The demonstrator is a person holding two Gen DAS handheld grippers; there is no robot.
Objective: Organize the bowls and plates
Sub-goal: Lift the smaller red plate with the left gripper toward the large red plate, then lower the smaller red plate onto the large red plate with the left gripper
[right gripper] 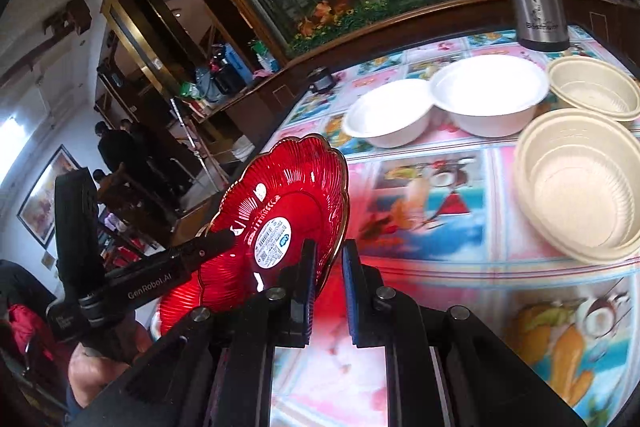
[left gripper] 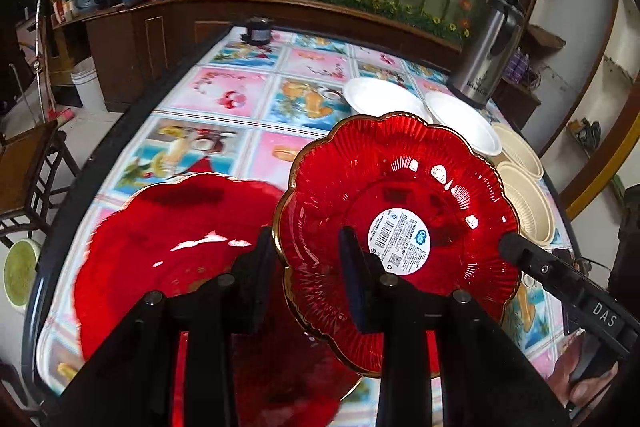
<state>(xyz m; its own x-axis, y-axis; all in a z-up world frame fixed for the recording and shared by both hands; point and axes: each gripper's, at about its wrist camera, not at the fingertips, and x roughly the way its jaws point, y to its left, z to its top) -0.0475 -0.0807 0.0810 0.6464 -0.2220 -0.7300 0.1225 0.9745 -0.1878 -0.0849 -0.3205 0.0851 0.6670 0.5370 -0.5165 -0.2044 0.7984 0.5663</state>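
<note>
A scalloped red glass plate with a gold rim (left gripper: pixel 400 227) is held tilted above the table, its round white label facing the cameras. The left gripper (left gripper: pixel 308 267) pinches its rim at about seven o'clock; the right gripper (right gripper: pixel 326 275) clamps the rim at roughly four o'clock in the left view, jaws narrow on the edge. Below, at eight o'clock, a second red glass plate (left gripper: pixel 172 251) lies on the fruit-patterned tablecloth (left gripper: pixel 224 95). At one o'clock sit two white bowls (right gripper: pixel 488 95) and two cream ribbed bowls (right gripper: pixel 580 187), near a steel thermos jug (left gripper: pixel 488 55).
</note>
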